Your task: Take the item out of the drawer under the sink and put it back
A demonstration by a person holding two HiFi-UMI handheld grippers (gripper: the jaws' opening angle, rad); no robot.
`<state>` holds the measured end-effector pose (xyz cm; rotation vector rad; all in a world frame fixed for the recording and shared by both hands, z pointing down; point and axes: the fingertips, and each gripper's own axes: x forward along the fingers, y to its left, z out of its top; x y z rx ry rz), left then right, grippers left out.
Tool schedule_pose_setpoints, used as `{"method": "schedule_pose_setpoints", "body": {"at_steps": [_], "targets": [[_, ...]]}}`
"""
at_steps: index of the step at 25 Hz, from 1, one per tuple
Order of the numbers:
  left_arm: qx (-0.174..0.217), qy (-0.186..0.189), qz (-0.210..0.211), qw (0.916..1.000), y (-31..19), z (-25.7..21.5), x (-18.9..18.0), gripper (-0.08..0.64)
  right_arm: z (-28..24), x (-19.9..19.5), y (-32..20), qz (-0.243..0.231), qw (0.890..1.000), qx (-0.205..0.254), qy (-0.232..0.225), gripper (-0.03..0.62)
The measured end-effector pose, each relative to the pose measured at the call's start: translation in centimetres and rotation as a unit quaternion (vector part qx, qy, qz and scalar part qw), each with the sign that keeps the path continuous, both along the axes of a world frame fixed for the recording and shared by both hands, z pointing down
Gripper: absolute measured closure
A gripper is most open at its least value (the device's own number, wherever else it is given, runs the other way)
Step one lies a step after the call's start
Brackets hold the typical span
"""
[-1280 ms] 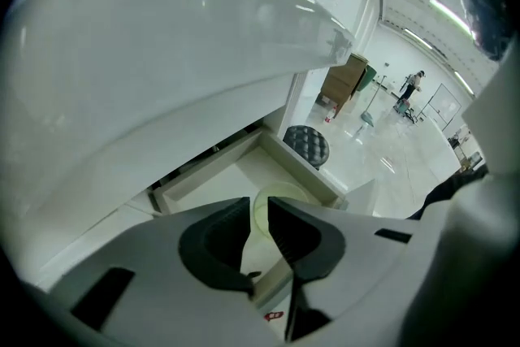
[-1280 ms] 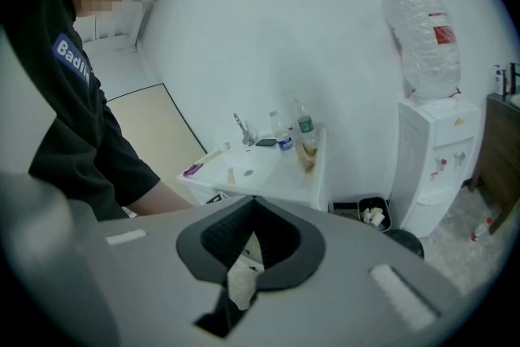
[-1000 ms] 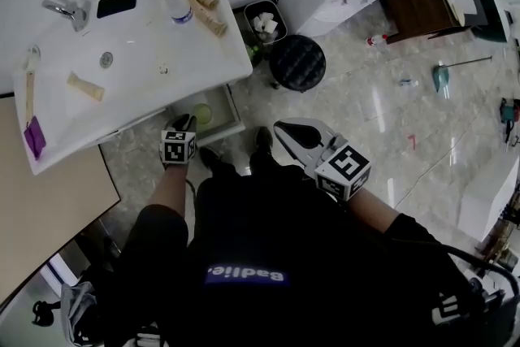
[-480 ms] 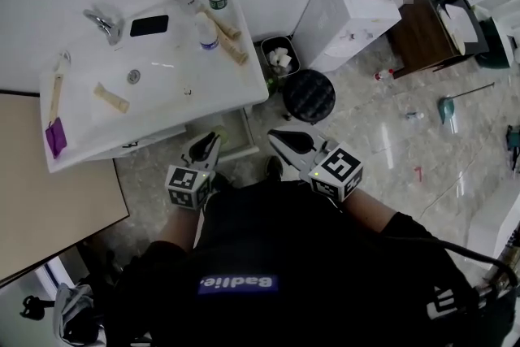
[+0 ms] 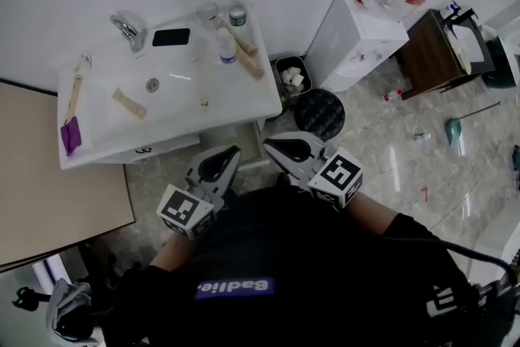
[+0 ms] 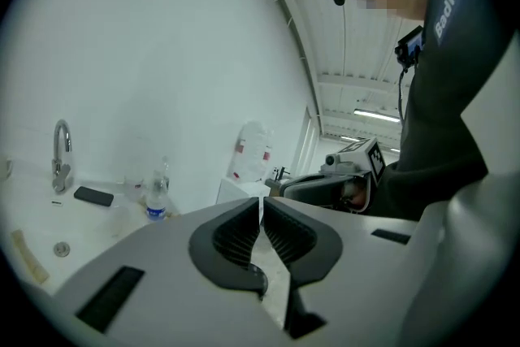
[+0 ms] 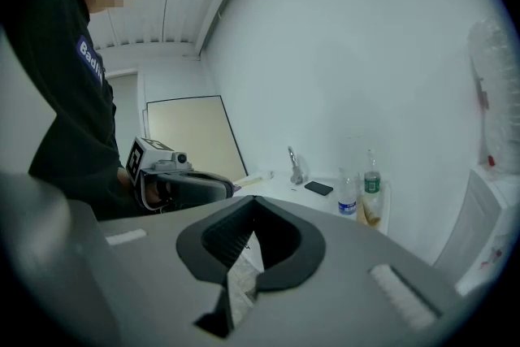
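I find both grippers held level in front of the person's chest, on the near side of the white sink worktop. The left gripper has just been closing its jaws; they stand pressed almost together, tips meeting, with nothing between them. The right gripper, just to its right, also has its jaws pressed together on nothing. The drawer under the sink stands pulled out, partly hidden behind the two gripper tips. I cannot make out the item in any view. On the worktop, a tap stands at the far left, a black phone beside it and a plastic bottle further right. A black stool and a small bin stand on the floor right of the sink.
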<state>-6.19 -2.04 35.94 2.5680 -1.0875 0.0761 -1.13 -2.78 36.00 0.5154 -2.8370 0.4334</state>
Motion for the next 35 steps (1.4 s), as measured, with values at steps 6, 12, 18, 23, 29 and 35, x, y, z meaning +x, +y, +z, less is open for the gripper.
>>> {"method": "schedule_pose_setpoints", "body": {"at_steps": [6, 12, 18, 23, 29, 35], "targets": [[0.039, -0.003, 0.041, 0.9984, 0.9, -3.6, 1.2, 0.552, -1.1, -1.6, 0.9, -0.029, 0.999, 0.01, -0.015, 0.591], [0.047, 0.019, 0.025, 0.9984, 1.1, -4.1, 0.4, 0.554, -1.1, -1.7, 0.9, -0.032, 0.999, 0.008, -0.018, 0.591], [0.042, 0.018, 0.028, 0.9986, 1.2, -3.2, 0.8, 0.554, -1.4, -1.8, 1.3, -0.036, 0.999, 0.003, -0.032, 0.592], [0.038, 0.019, 0.029, 0.9987, 1.1, -2.8, 0.9, 0.554, -1.4, -1.9, 1.5, -0.037, 0.999, 0.005, -0.033, 0.592], [0.039, 0.019, 0.031, 0.9986, 1.3, -2.7, 1.0, 0.554, -1.5, -1.8, 1.5, -0.036, 0.999, 0.005, -0.034, 0.592], [0.041, 0.014, 0.03, 0.9986, 1.8, -2.6, 0.7, 0.554, -1.6, -2.3, 1.9, -0.037, 0.999, 0.009, -0.033, 0.592]]}}
